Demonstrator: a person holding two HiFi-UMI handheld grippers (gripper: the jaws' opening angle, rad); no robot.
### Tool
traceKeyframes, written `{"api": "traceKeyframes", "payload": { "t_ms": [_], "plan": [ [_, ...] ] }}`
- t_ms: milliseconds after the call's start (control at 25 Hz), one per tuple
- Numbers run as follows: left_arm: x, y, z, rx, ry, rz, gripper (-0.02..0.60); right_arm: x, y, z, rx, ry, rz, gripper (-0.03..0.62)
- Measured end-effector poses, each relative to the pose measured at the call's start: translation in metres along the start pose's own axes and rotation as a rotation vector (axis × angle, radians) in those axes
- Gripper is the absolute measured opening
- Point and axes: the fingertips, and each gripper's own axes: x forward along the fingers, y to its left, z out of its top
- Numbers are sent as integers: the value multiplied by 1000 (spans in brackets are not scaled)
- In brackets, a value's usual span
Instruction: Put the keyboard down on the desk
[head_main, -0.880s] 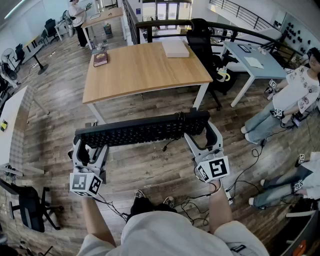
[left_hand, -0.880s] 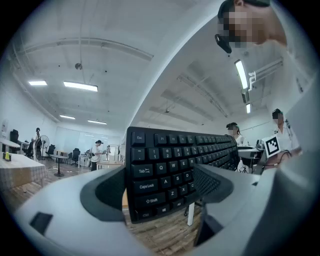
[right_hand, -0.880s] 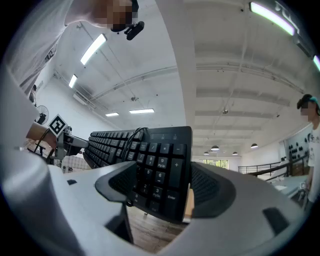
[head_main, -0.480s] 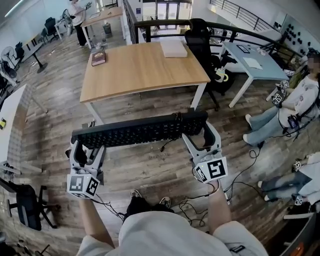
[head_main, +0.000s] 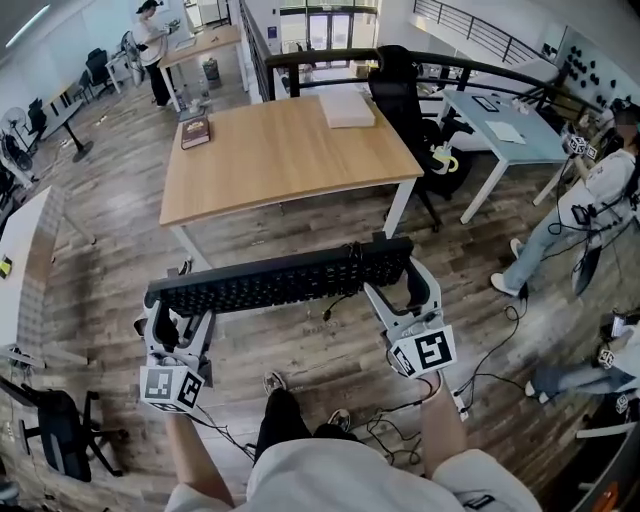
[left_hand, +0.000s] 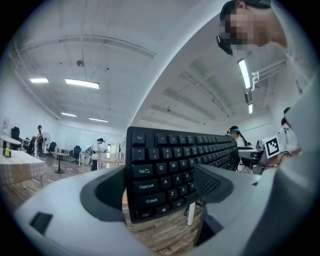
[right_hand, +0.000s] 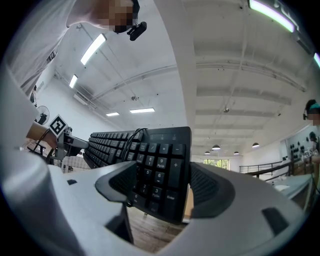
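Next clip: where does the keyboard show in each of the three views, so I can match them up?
Head view: the keyboard lies across the middle, held in the air by both grippers.
Left gripper view: keyboard at centre, its Esc end clamped by the left gripper.
Right gripper view: keyboard at centre, its number-pad end clamped by the right gripper.
Shared landmark: the plank floor, below the keyboard in every view.

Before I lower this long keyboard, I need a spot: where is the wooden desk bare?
The desk is bare across its middle and near edge, in front of the dark book at its far left corner and the white box at its far right. Only that far edge is crowded.
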Motion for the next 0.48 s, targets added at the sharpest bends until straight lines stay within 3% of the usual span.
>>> {"api": "traceKeyframes", "payload": {
  "t_ms": [200,480],
  "plan": [
    [49,28,-1,-22,-3,-32,420,43,-11,-5,-17,14,-33,331],
    [114,99,-5,-39,-14,-115,420,114,2,-16,-52,40,-102,330]
  ]
}}
